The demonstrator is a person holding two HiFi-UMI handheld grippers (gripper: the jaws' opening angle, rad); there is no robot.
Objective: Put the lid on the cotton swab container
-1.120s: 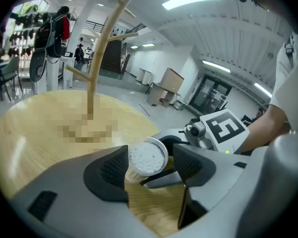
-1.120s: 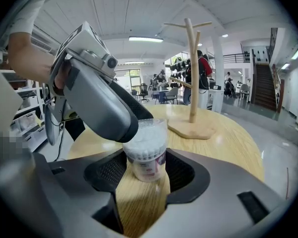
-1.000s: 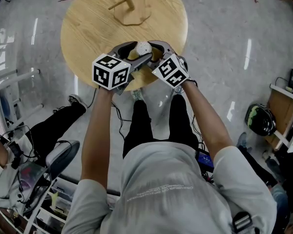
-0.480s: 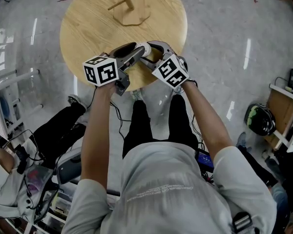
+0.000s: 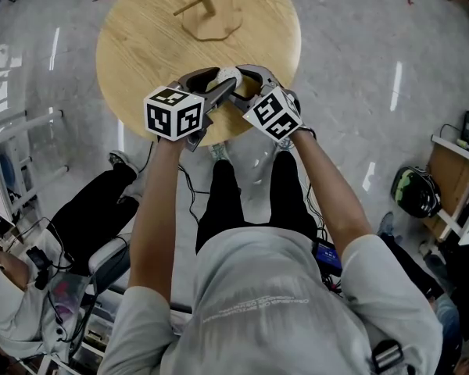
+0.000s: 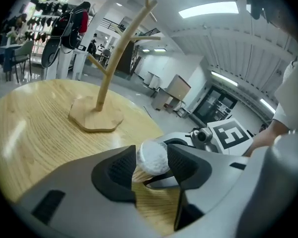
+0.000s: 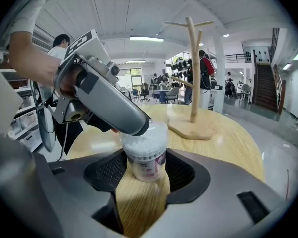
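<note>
Clear cotton swab container (image 7: 145, 158) of white swabs (image 7: 139, 144): our right gripper (image 7: 145, 171) clamps it; our left gripper (image 6: 153, 163), jaws just closing, pinches its lid (image 6: 151, 154).

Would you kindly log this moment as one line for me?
left hand-held gripper: jaws just closed onto lid | right hand-held gripper: holding container on table

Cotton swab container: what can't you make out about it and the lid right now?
- Whether the lid is fully seated: the left gripper, jaws just closing on it, covers the rim in the right gripper view.
- Container base: hidden under the right gripper in the head view.
- Label print: too small, right gripper view.
</note>
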